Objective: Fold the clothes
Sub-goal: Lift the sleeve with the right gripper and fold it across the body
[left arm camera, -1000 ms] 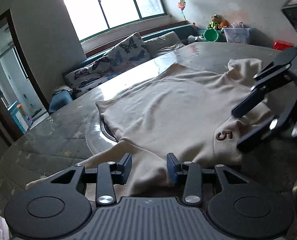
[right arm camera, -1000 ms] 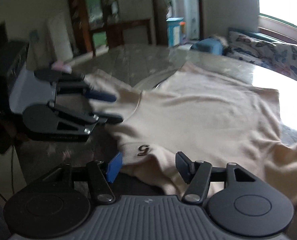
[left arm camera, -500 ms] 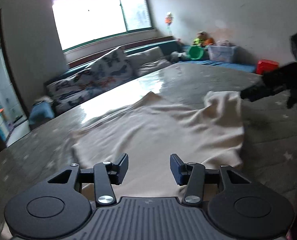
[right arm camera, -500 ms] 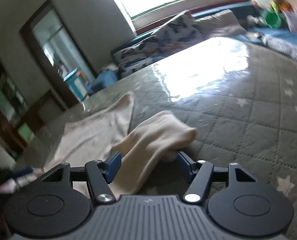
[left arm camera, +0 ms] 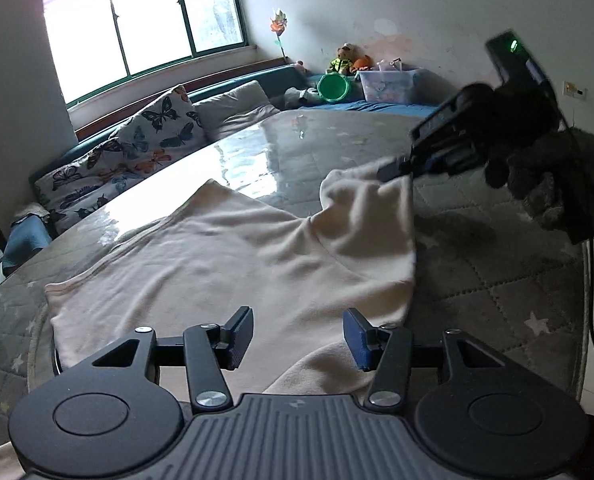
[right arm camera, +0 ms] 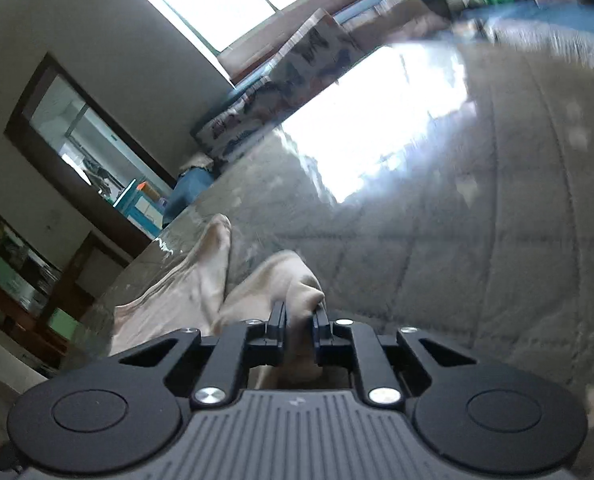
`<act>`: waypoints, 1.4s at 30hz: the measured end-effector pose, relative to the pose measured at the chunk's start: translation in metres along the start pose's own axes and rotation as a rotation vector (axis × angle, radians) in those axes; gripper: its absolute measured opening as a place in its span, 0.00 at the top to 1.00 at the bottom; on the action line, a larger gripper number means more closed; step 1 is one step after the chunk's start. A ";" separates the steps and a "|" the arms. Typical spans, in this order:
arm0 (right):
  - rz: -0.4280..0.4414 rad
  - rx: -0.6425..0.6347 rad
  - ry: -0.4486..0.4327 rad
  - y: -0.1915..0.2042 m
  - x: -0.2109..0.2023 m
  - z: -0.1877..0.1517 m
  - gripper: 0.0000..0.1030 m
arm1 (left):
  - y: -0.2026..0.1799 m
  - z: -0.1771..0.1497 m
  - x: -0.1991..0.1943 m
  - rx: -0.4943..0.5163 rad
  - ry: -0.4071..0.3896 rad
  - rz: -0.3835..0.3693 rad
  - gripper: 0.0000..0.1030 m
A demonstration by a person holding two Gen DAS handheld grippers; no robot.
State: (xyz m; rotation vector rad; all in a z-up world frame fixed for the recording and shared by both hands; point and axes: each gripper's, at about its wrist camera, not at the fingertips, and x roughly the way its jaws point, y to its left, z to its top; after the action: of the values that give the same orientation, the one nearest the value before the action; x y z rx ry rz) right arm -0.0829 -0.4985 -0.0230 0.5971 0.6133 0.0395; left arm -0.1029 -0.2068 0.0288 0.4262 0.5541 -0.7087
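Right wrist view, blurred: right gripper (right arm camera: pixel 300 322) clenched on cream garment (left arm camera: pixel 233 256) edge, probably sleeve. Left gripper (left arm camera: pixel 298 338) released. Cloth soft, limp; take hold at edges.

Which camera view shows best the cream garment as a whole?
The left wrist view: the cream garment lies spread over the table, one end lifted by the right gripper. The right wrist view is blurred and shows only the bunched part between its jaws.

Home living room shown: window bench (left arm camera: pixel 233 92) with butterfly cushions (left arm camera: pixel 153 128), soft toys (left arm camera: pixel 343 58), plastic storage box (left arm camera: pixel 389 86), quilted star-pattern table cover (left arm camera: pixel 497 280).
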 end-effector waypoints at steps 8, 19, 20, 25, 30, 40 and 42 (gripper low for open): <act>0.183 -0.460 -0.026 0.113 -0.019 -0.033 0.64 | 0.005 -0.005 0.003 -0.030 0.012 0.011 0.43; 0.090 -0.382 0.044 0.092 -0.020 -0.040 0.50 | 0.011 -0.009 0.003 -0.059 0.010 0.017 0.40; 0.069 -0.346 0.051 0.082 -0.017 -0.036 0.50 | 0.011 -0.009 0.003 -0.060 0.011 0.016 0.40; 0.099 -0.150 0.145 0.048 0.013 -0.030 0.50 | 0.010 -0.010 0.006 -0.066 0.014 0.013 0.40; 0.121 -0.053 0.164 0.037 0.026 -0.034 0.86 | 0.008 -0.010 0.005 -0.058 0.018 0.019 0.37; -0.134 -0.280 -0.066 0.032 -0.030 0.007 0.94 | 0.005 -0.012 0.005 -0.045 0.013 0.012 0.37; -0.245 -0.321 -0.128 0.024 -0.039 0.016 0.93 | 0.005 -0.013 0.005 -0.042 0.012 0.011 0.37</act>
State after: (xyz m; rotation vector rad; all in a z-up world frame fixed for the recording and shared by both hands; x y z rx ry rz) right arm -0.1030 -0.4949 0.0217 0.2096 0.5377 -0.1276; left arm -0.1001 -0.1988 0.0170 0.3942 0.5770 -0.6832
